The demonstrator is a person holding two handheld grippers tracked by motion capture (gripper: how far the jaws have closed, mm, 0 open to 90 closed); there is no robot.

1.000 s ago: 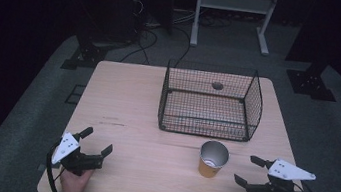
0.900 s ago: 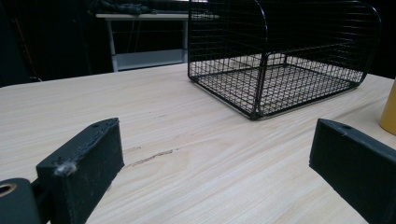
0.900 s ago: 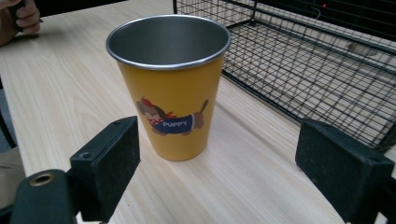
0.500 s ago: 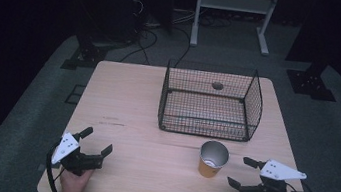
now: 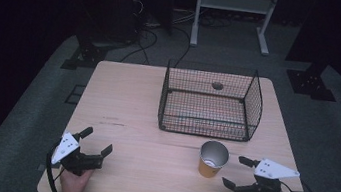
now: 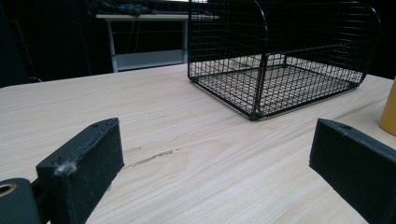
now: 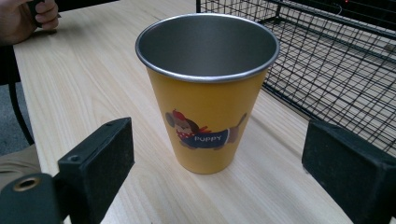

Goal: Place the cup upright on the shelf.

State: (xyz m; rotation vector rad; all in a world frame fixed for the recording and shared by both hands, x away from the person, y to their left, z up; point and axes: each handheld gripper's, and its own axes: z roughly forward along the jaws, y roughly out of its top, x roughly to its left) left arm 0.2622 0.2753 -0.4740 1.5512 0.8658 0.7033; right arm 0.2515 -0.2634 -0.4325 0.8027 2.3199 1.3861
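Note:
A yellow cup [image 5: 213, 159] with a metal rim and a cartoon dog print stands upright on the wooden table [image 5: 132, 101], just in front of the black wire basket [image 5: 208, 101]. In the right gripper view the cup [image 7: 208, 91] stands straight ahead, a little beyond the jaws and centred on the gap between them. My right gripper [image 5: 238, 172] is open, just right of the cup, pointing at it. My left gripper [image 5: 96, 141] is open near the table's front left, nothing between its jaws. The basket [image 6: 280, 56] and the cup's edge [image 6: 388, 112] show beyond it.
The basket is open at the top and empty, with a round hole in the table [image 5: 217, 86] seen through its mesh. A white shelf frame [image 5: 234, 4], cables and stand feet [image 5: 311, 83] lie on the dark floor behind the table.
My right gripper has moved left toward the cup and turned to face it. The left gripper and the cup have stayed in place.

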